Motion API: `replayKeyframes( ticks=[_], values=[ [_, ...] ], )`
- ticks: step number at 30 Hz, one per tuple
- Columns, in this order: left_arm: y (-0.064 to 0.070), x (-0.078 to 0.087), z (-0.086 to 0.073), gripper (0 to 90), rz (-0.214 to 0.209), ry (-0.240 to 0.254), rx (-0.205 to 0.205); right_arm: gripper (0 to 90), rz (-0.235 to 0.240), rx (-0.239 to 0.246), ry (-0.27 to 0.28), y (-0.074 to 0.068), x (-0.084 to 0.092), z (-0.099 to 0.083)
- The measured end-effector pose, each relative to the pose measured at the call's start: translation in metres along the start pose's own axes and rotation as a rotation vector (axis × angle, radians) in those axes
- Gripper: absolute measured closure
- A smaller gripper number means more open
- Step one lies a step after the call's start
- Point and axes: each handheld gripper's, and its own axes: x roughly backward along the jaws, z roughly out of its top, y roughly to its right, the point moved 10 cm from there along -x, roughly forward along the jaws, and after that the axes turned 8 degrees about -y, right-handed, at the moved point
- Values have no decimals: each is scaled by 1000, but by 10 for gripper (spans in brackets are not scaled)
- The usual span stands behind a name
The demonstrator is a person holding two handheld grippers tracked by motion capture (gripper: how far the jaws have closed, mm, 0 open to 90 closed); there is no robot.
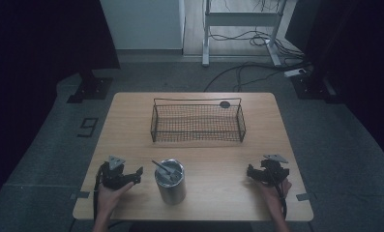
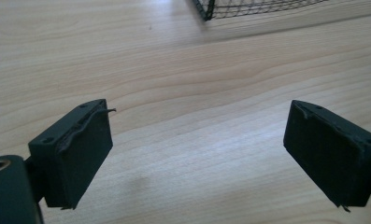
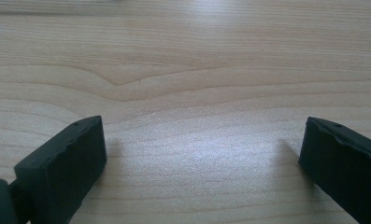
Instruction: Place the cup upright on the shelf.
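Observation:
A steel cup (image 1: 170, 182) with a metal utensil (image 1: 160, 167) standing in it sits near the table's front edge, between my two hands. A black wire basket (image 1: 198, 123) rests at the back middle of the wooden table (image 1: 131, 116); its corner (image 2: 204, 9) shows at the top of the left gripper view. My left gripper (image 1: 135, 175) rests left of the cup, open, with bare wood between its fingers (image 2: 78, 151). At the front right my right gripper (image 1: 250, 172) is open too, its fingers (image 3: 66, 163) spread over bare wood.
A small dark round object (image 1: 224, 104) lies at the basket's back right rim. Beyond the table are a white frame's legs (image 1: 205, 34), cables on the floor (image 1: 247, 72) and black stands on both sides.

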Motion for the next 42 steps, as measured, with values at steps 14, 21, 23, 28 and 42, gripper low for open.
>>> replayKeyframes(
  ticks=[14,21,23,28,42],
  values=[
    [28,34,2,74,-97,47,-47,9,0,1,2,0,0,0],
    [38,44,1,68,-149,59,-59,17,1,2,5,0,0,0],
    [41,46,1,67,-160,62,-65,18,1,2,5,0,0,0],
    [49,53,2,66,-169,64,-92,20,1,2,6,0,0,0],
    [77,65,4,51,-262,72,-147,24,1,2,7,0,1,0]
  ],
)
